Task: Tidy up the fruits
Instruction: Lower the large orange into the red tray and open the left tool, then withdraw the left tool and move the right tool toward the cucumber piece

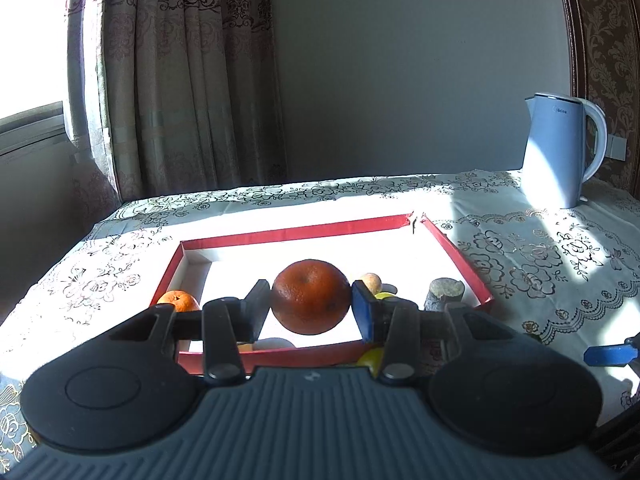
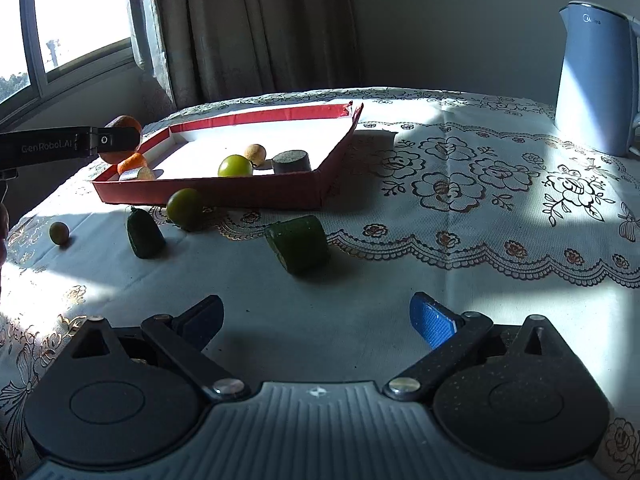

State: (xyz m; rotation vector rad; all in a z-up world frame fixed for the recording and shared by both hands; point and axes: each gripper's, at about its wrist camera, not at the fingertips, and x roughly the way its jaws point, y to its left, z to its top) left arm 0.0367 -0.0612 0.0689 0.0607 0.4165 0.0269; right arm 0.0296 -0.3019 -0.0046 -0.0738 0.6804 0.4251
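The left gripper [image 1: 311, 304] is clamped on a large orange [image 1: 311, 297], one pad on each side, and holds it in the air above the near end of the red box [image 1: 288, 234]. The orange is not yet set down; judging by its shadow on the white floor of the box, it hangs clear of the bottom.

Several pieces already lie inside the box: a small orange [image 2: 134, 161] with a cut piece beside it at the left end, a green round fruit [image 2: 235, 165], a small tan ball [image 2: 255, 153] and a grey cut cylinder [image 2: 291, 161] further right.

The right gripper [image 2: 318, 320] hovers over the tablecloth [image 2: 460, 208] with its jaws wide apart and nothing between them.

Four things are left outside, on the cloth in front of the box: a green round fruit [image 2: 185, 209] just beside its near wall, a dark green wedge [image 2: 145, 233], a dark green chunk [image 2: 298, 243] nearest the right gripper, and a tiny round fruit [image 2: 59, 233] off to the left (too small to name). So the job looks a little over half done. A kettle [image 2: 596, 76] stands at the far right, well apart from all this.
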